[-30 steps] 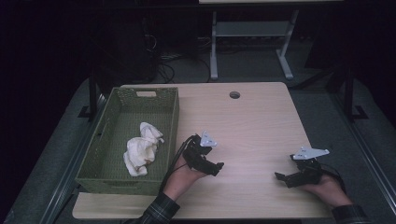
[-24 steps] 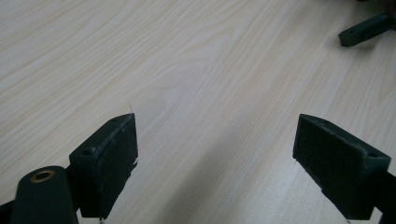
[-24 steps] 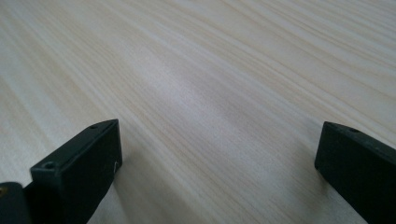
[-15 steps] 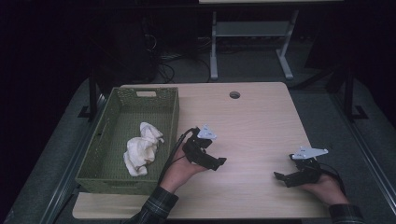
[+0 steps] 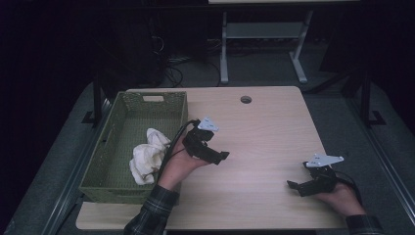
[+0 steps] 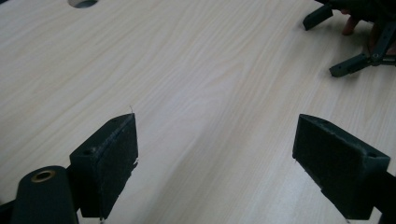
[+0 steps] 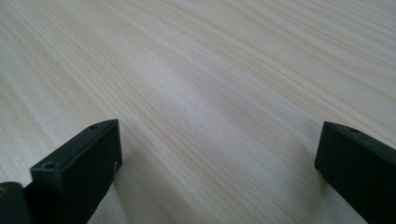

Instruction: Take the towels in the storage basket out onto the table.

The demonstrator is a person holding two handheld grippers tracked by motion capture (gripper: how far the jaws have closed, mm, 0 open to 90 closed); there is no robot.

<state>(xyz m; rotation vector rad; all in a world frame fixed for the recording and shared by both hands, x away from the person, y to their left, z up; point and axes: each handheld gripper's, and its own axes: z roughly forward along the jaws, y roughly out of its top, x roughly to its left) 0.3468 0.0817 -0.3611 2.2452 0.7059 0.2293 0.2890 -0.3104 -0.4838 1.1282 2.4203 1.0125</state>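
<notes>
Stage: likely finished | white cloth (image 5: 147, 157) lies in green basket (image 5: 105, 161) at 9 o'clock | left tool (image 5: 211, 155) spread, empty | right tool (image 5: 298, 187) spread, empty, on desk (image 5: 264, 132)

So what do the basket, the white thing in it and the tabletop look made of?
Basket: woven fibre or plastic wicker, matte olive green, with a visible weave and a cut-out handle. White cloth: soft fabric, crumpled into folds. Table: pale wood-grain surface, smooth with a slight sheen, probably laminate.
</notes>
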